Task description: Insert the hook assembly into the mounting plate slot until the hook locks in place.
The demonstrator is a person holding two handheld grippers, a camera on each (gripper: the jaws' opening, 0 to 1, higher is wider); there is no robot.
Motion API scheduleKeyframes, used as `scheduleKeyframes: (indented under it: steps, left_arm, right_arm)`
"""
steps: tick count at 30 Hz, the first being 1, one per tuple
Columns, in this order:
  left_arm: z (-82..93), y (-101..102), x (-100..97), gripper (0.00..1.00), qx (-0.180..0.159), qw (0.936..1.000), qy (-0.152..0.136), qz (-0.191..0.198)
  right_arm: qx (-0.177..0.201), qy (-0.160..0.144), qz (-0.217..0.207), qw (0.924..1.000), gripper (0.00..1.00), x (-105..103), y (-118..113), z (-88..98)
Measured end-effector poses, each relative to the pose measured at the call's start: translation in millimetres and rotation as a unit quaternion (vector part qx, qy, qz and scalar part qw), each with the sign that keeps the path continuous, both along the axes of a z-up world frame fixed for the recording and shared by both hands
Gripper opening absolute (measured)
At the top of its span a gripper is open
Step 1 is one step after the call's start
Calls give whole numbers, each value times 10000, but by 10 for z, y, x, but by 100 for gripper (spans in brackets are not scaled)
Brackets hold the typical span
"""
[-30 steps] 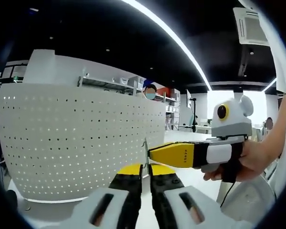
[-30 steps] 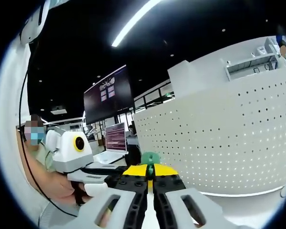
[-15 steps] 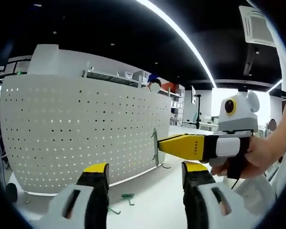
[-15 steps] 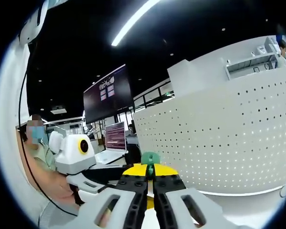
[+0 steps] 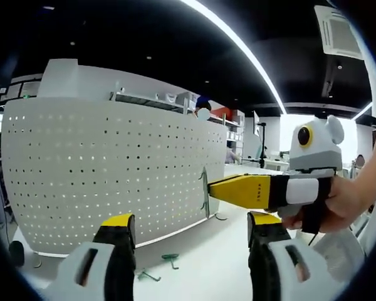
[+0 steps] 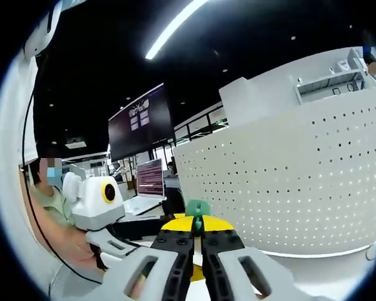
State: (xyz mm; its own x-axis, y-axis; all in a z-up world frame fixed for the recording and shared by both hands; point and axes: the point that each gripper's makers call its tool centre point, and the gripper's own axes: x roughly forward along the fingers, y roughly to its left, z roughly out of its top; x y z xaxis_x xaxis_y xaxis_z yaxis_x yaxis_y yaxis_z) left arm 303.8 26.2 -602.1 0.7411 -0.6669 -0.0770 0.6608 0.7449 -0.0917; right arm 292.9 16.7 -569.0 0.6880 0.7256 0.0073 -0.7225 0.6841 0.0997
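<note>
The white perforated mounting plate (image 5: 100,169) stands upright on the table and spans the left half of the left gripper view. My right gripper (image 5: 208,190) reaches in from the right, shut on a thin greenish hook (image 5: 204,193) held close to the plate's right part; whether it touches is unclear. My left gripper (image 5: 191,224) is open below it with nothing between its fingers. In the right gripper view, my right gripper (image 6: 197,224) is shut on the green hook (image 6: 198,207), the plate (image 6: 288,188) lies to the right, and my left gripper (image 6: 128,233) sits low at the left.
Two loose green hooks (image 5: 170,258) (image 5: 144,274) lie on the white table (image 5: 200,263) in front of the plate. A person's hand (image 5: 341,204) holds the right gripper. A person (image 6: 50,207) and screens (image 6: 150,179) are behind on the left.
My left gripper went from shut to open and has spread a little more. The right gripper still holds the hook by the plate, almost unmoved.
</note>
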Motion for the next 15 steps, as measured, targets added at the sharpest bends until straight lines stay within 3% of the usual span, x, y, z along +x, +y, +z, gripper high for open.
scheduleKeyframes:
  steps: [5,15]
  left_arm:
    - [-9,9,10,75,-6,10000,22,19]
    - [-25,38,23,74,-14,10000,45,54]
  right_arm:
    - [-783,-568,-242,9950,0,35,-11,10]
    - [-664,-441,-319,9963,0,89,-59,13]
